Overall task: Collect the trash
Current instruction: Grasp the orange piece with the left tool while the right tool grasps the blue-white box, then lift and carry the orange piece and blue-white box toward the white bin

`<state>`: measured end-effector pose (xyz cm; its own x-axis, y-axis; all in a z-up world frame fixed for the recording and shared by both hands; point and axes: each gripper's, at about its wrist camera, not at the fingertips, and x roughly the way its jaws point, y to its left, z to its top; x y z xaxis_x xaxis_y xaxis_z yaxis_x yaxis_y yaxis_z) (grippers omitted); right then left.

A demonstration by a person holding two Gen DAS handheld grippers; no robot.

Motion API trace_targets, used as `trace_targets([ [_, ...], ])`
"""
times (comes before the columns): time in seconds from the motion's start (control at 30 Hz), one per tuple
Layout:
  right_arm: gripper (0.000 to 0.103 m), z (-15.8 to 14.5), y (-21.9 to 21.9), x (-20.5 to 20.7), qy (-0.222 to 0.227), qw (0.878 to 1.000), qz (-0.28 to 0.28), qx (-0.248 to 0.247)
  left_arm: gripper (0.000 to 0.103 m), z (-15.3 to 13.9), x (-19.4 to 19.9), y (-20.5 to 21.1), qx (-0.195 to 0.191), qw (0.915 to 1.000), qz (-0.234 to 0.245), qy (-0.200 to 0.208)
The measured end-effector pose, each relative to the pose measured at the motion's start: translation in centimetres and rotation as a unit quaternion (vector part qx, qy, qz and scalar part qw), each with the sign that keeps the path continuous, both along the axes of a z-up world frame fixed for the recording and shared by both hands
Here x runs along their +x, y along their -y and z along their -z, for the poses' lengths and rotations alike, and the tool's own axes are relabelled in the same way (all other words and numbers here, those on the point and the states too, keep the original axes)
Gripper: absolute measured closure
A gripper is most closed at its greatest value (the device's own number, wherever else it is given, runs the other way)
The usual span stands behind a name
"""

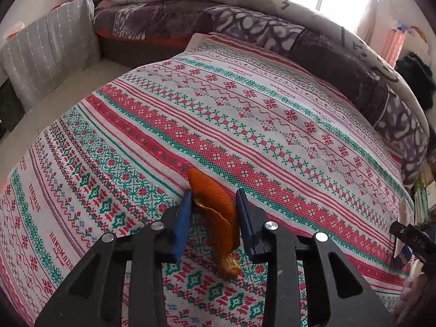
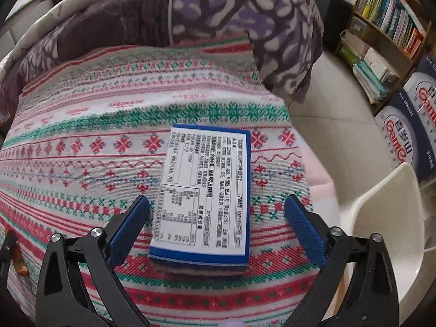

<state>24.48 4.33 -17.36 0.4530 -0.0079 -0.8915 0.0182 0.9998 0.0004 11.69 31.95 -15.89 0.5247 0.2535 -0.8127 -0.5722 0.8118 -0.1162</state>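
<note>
Across most of both frames I see the patterned cloth [image 1: 245,125] spread over the worktop, with a purple quilt [image 2: 218,13] bunched along the top edge. In the upper right of the right wrist view stands a bookshelf [image 2: 381,27], with a white chair [image 2: 387,218] at lower right. At centre lies a blue box [image 2: 207,190], label up, between the fingers of my right tool [image 2: 216,205], which stands wide and clear of it. At lower centre of the left wrist view, my left tool [image 1: 214,199] has narrowed around an orange peel [image 1: 218,218]; the pads look to touch it.
</note>
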Motion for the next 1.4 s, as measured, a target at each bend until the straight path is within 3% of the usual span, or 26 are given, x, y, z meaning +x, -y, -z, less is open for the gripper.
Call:
trace_targets([
  [0.03,0.021,-0.2,0.0,-0.1,0.007,1.0,-0.006,0.0,0.07,-0.1,0.0,0.0,0.0,1.0,0.0,-0.001],
  [0.07,0.04,-0.5,0.0,-0.2,0.011,1.0,-0.015,0.0,0.07,-0.1,0.0,0.1,0.0,1.0,0.0,-0.001],
  [0.1,0.051,-0.8,-0.2,-0.3,0.012,1.0,-0.024,0.002,0.07,-0.2,-0.1,0.1,0.001,1.0,0.0,-0.001],
  [0.3,0.051,-5.1,-0.8,-2.9,0.067,0.994,-0.082,0.0,0.076,-2.4,-0.7,0.4,0.005,0.9997,0.0,0.023],
  [0.57,0.051,-12.7,0.4,-9.5,0.153,0.978,-0.139,0.014,0.085,-9.2,-2.7,1.6,0.027,0.9955,0.021,0.088],
  [0.83,0.051,-16.5,4.1,-14.7,0.167,0.972,-0.138,0.087,0.086,-16.2,-7.5,4.0,0.042,0.9875,0.061,0.139],
  [0.97,0.051,-17.9,5.3,-16.7,0.176,0.969,-0.133,0.109,0.086,-17.4,-9.2,5.7,0.056,0.9864,0.076,0.134],
  [1.07,0.051,-18.4,6.3,-18.1,0.19,0.967,-0.128,0.114,0.084,-16.4,-9.2,6.2,0.075,0.9889,0.074,0.105],
  [1.13,0.051,-18.2,6.8,-18.4,0.197,0.966,-0.123,0.114,0.066,-14.6,-8.1,5.5,0.053,0.9934,0.07,0.074],
  [1.17,0.051,-17.9,7.1,-18.3,0.198,0.966,-0.121,0.113,0.041,-13.3,-7.3,5.1,0.038,0.9956,0.066,0.054],
  [1.2,0.051,-17.7,7.4,-18.2,0.197,0.967,-0.119,0.111,0.036,-12.3,-6.7,4.7,0.03,0.9966,0.063,0.043],
  [1.4,0.051,-16.3,8.3,-16.9,0.181,0.971,-0.102,0.119,0.036,-5.0,-1.7,2.7,0.02,0.9981,0.047,-0.036],
])
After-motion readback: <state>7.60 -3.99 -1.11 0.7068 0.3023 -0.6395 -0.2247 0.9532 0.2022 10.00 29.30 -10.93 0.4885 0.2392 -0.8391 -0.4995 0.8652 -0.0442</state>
